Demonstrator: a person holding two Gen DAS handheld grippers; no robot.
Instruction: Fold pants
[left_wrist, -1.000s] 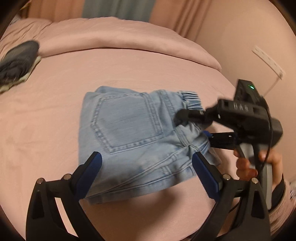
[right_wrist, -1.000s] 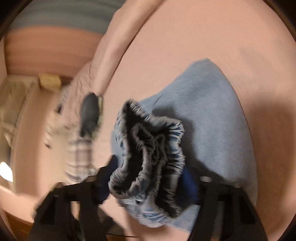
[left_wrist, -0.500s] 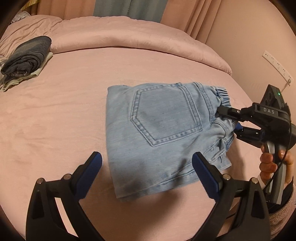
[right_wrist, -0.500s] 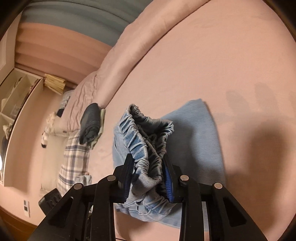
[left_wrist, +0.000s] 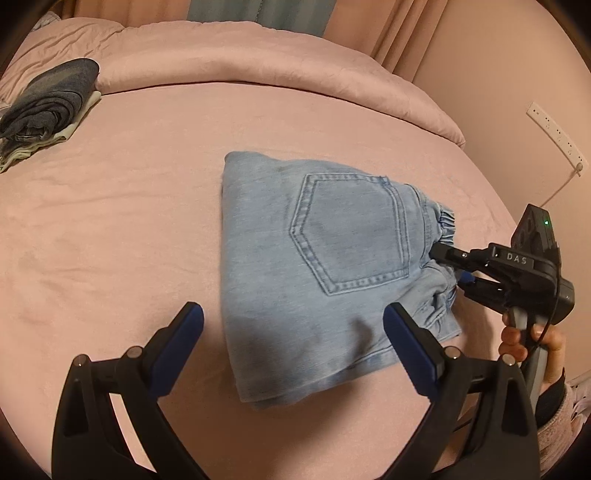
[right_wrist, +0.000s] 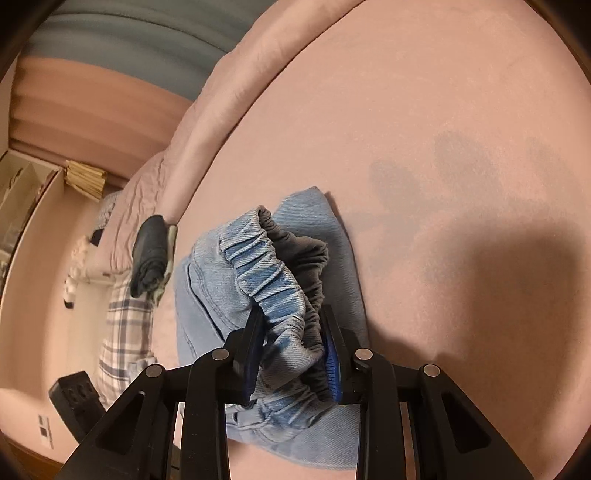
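Far off beyond our left jaw, a stack of dark folded clothes sits on the pink bed, well apart from the action. Our left gripper hovers with its jaws wide apart, nothing between the blue pads; the near edge of the folded denim pants lies just ahead of them and between the two fingers, flat on the bed with the back pocket facing up. Over to the right, our right gripper has just been closing, and its pads are clamped on the bunched elastic waistband, lifting it slightly off the sheet. A hand grips that tool's handle at the far right.
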